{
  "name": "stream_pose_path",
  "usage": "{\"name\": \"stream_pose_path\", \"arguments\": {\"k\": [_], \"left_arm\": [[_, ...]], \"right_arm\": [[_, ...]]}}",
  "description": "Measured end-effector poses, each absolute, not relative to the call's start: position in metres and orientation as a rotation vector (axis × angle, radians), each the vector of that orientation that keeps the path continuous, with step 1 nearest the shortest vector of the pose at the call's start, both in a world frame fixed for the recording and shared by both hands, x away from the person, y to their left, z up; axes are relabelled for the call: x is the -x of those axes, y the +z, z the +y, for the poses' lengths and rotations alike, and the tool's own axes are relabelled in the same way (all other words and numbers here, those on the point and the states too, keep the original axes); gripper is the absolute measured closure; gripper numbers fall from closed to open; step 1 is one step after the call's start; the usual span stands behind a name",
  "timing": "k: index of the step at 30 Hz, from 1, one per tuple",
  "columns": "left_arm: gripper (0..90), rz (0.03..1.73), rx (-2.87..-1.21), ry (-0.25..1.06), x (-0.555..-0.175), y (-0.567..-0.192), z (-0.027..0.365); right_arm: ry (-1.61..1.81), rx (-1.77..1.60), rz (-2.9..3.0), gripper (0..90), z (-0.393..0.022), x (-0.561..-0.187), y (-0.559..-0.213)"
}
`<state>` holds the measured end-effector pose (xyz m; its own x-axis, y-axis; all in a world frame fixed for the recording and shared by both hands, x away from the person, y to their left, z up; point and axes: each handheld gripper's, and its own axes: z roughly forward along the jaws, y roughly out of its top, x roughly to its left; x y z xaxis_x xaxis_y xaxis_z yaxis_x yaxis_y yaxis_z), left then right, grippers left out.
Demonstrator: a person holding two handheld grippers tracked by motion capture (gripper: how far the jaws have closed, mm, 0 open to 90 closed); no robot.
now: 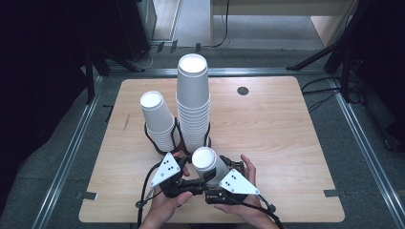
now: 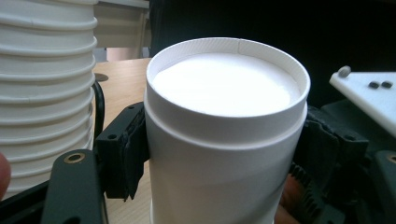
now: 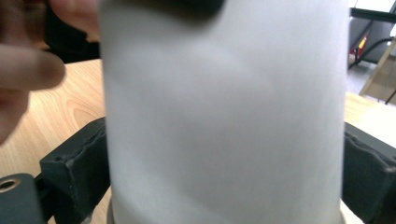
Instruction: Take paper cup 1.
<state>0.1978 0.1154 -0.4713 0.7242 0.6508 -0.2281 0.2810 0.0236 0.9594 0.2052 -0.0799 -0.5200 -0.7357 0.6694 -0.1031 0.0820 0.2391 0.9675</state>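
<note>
An upside-down paper cup sits low in the middle of the high view, on the wooden table. The left gripper and right gripper both clamp its sides, jaws pressed against the wall. Just above it stand a tall cup stack and a shorter cup stack to its left, crowding the cup's far side.

White paper cups are seen against a light wood-grain table. Black jaws and grey plates are shown; the holder rings appear black, perhaps.
</note>
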Motion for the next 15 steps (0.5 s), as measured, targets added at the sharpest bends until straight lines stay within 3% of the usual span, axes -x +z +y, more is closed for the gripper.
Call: {"name": "stream_pose_path", "arguments": {"k": [3, 11, 15], "left_arm": [[24.1, 0.789, -1.571, 0.341, -0.198, -0.473, 0.115], [18.8, 0.826, -1.566, 0.306, -0.203, -0.472, 0.121], [8.5, 0.847, -1.57, 0.265, -0.206, -0.468, 0.128]], "right_arm": [[1.517, -0.702, 2.029, 4.6, -0.079, -0.207, -0.522], [1.431, -0.663, 2.002, 16.4, -0.08, -0.205, -0.523], [1.37, -0.659, 1.965, 17.1, -0.088, -0.209, -0.519]]}}
